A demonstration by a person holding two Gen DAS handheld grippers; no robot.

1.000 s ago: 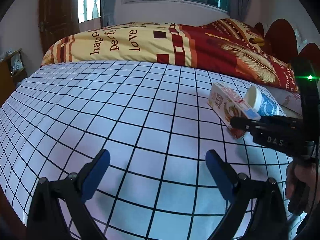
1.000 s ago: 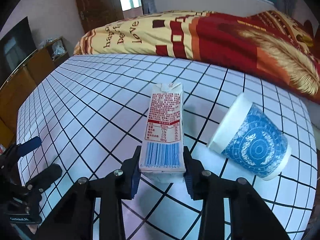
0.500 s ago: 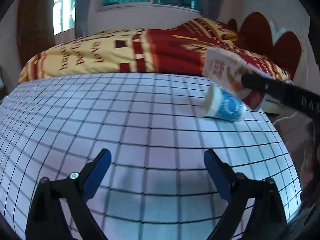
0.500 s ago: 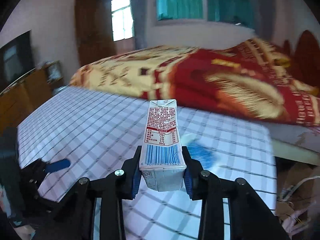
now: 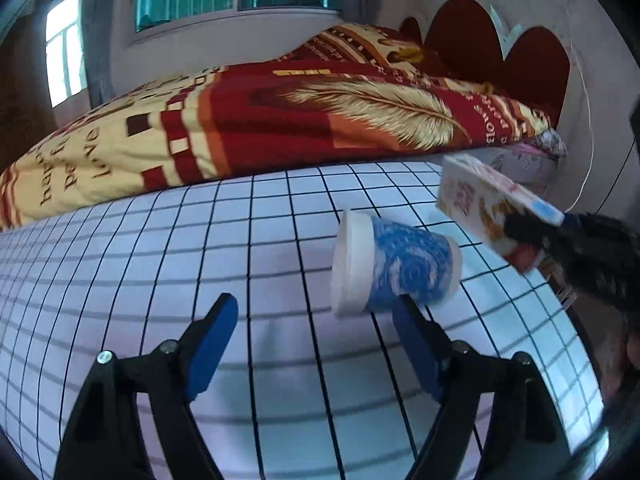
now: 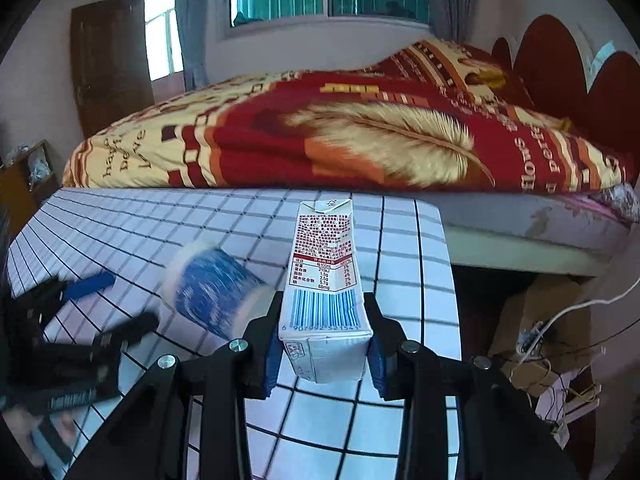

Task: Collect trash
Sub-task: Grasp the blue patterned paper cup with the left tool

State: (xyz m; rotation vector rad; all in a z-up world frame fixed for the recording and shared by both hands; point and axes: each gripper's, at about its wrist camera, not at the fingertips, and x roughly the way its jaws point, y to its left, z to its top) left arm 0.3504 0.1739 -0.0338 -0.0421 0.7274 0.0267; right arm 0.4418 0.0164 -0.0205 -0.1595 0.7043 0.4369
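Observation:
My right gripper (image 6: pixel 324 344) is shut on a white drink carton (image 6: pixel 325 280) with a barcode and holds it above the right end of the checked table (image 6: pixel 120 232). The carton also shows at the right of the left wrist view (image 5: pixel 488 216). A blue-patterned paper cup (image 5: pixel 396 266) lies on its side on the table, just beyond my left gripper's right fingertip. It also shows in the right wrist view (image 6: pixel 212 288). My left gripper (image 5: pixel 316 336) is open and empty, low over the table.
A bed with a red and yellow quilt (image 5: pixel 280 120) stands behind the table. Cardboard boxes and cables (image 6: pixel 552 344) lie on the floor past the table's right edge (image 6: pixel 448 264). A dark wooden door (image 6: pixel 108 68) is at the back left.
My right gripper lifted the carton off the table and carried it to the right. My left gripper moved right and closer to the cup.

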